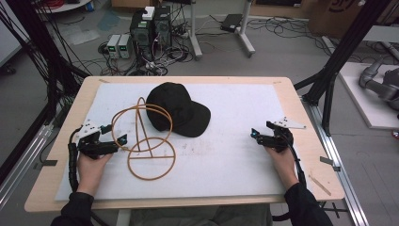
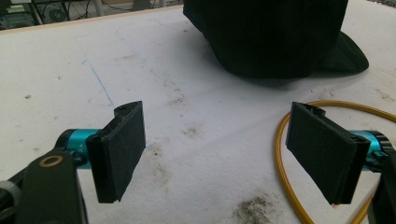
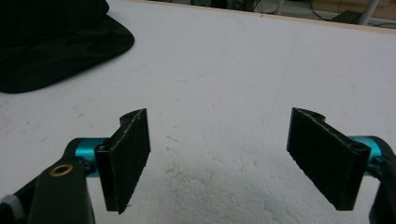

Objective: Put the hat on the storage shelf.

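Left gripper (image 1: 114,133) sits at the left of the bench (image 1: 301,117), jaws wide and empty. Right gripper (image 1: 254,134) rests at the right, jaws equally wide, nothing between them.

Wire stand (image 1: 143,136): an orange-tan frame with a flat ring base lying on the white mat (image 1: 235,160) and hoops rising from it. The nearest hoop is just ahead of the left jaws in the high view, close to touching. In the left gripper view, the base ring (image 2: 285,172) curves along the mat just inside the right-hand jaw, low and partly behind it.

Black cap (image 1: 179,109): straight ahead of the left jaws and beyond the stand, crown up, brim pointing away toward the right gripper's side. In the right gripper view the cap (image 3: 56,46) lies well ahead and off to the left of the jaws, with bare mat between.

Judgement: the left gripper is far nearer both things. The stand is within its reach; the cap lies well apart from the right jaws. The stand's long axis is upright, so a grasp on a hoop calls for the jaws to close across the wire.

Containers: none on the bench. The stand carries nothing; the cap sits on the mat beside it, its near edge just behind the hoops.
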